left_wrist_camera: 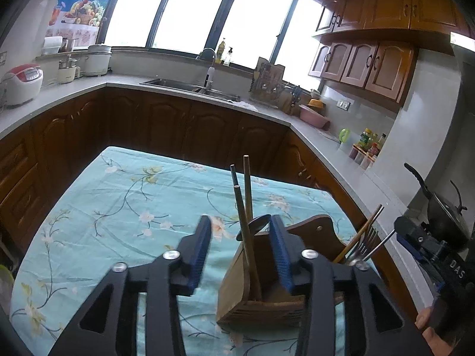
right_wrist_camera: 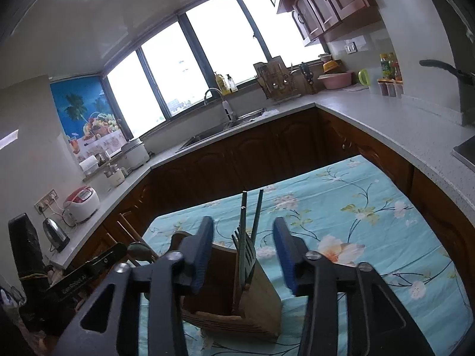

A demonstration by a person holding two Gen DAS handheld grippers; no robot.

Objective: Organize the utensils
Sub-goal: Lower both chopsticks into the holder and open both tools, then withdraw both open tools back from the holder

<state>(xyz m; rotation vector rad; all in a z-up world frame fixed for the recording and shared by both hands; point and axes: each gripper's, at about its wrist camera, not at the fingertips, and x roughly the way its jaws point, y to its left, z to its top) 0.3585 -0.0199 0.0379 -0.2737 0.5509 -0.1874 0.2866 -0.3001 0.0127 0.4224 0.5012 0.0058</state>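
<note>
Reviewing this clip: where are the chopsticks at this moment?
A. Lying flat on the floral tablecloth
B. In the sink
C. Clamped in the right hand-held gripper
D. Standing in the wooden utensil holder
D: the chopsticks stand upright in the wooden utensil holder, which rests on the floral tablecloth.

Wooden holder [left_wrist_camera: 237, 290] upright, chopsticks [left_wrist_camera: 247, 207] and fork [right_wrist_camera: 245, 249] inside
</note>
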